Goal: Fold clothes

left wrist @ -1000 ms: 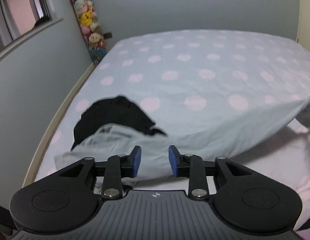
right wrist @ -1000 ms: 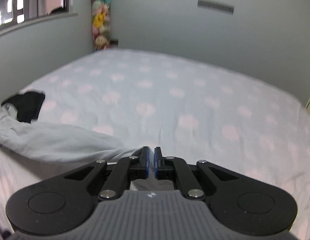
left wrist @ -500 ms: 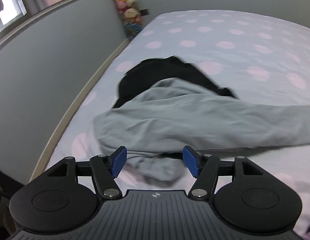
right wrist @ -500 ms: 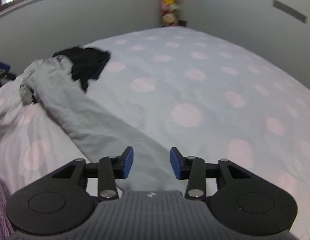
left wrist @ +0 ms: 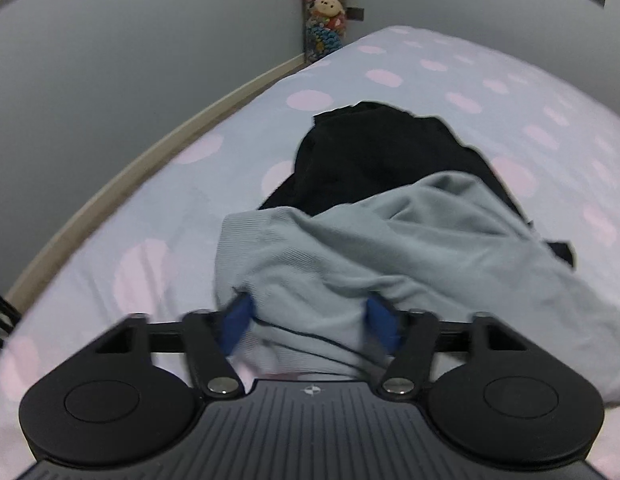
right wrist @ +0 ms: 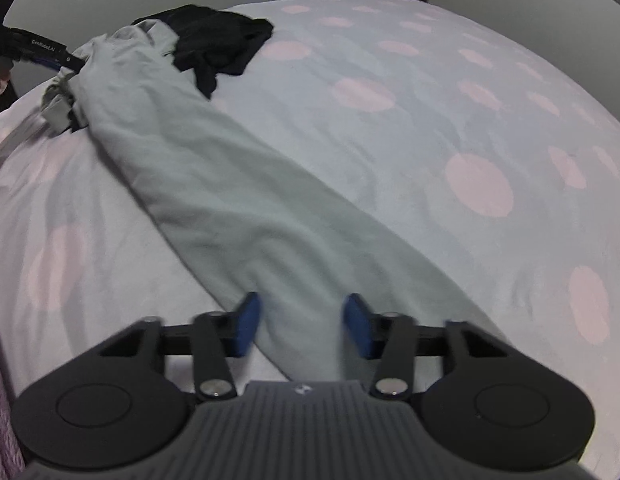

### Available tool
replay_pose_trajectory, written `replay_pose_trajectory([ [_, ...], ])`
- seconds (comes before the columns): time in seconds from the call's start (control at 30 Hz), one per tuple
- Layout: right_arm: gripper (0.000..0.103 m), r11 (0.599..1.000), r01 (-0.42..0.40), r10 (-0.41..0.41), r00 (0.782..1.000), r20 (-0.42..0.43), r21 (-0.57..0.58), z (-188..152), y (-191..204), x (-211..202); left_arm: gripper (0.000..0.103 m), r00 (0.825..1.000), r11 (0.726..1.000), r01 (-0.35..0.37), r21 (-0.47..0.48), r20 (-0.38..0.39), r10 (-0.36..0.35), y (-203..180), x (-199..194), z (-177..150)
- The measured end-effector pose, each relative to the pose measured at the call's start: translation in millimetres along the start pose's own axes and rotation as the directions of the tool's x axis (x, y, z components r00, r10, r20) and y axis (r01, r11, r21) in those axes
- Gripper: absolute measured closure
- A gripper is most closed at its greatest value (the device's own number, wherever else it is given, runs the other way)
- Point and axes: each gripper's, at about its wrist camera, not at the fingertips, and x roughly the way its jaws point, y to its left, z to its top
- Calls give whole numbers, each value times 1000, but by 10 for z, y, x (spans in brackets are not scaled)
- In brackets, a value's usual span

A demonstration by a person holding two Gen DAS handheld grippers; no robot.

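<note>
Since the earlier frames both grippers have come down close over the bed and the grey garment, then partly lifted, now lies stretched along the dotted bedsheet; the right jaws, then clamped tight, now stand apart. At the left, the left gripper tilts steeply downward over the bunched end of the garment, which overlaps a black garment lying just beyond it; the blue pads are blurred and closing, with a fold of grey cloth and a dark seam between them, but they do not yet press on it, so the claw is released. Beyond, soft toys hang in the corner by the grey wall. At the right, the right gripper points down at a similar slant over the narrow far end of the same garment; its jaws are also closing, cloth lying between the pads, untouched as far as can be seen. The step in hand appears to be regrasping the two ends after laying the piece flat. The next move calls for both claws to pinch only the grey layer, clear of the sheet and the black garment, then to lift evenly so one end can be carried over the other.
</note>
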Motion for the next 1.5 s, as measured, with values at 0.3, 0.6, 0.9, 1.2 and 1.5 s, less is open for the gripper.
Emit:
replay_pose_trajectory([
  [0.3, 102, 989, 132, -140, 982, 129, 71, 154, -220, -613, 101, 995, 1000, -10, 5, 101, 9, -165, -739, 256],
  [0.6, 103, 940, 265, -314, 918, 241, 215, -87, -824, -1873, 101, 980, 990, 6, 139, 197, -34, -783, -1800, 431],
  [0.9, 76, 958, 189, -218, 969, 118, 217, -959, -789, -2031, 83, 984, 968, -47, 247, 176, 3, -988, -2078, 150],
  [1.2, 61, 957, 168, -174, 985, 6, 236, -1280, -808, -1635, 52, 990, 944, -99, 316, 123, 63, -684, -1755, -23],
  [1.5, 39, 974, 144, -134, 989, -64, 174, -1159, -822, -1158, 41, 996, 953, -81, 291, -3, 85, -357, -750, -75],
])
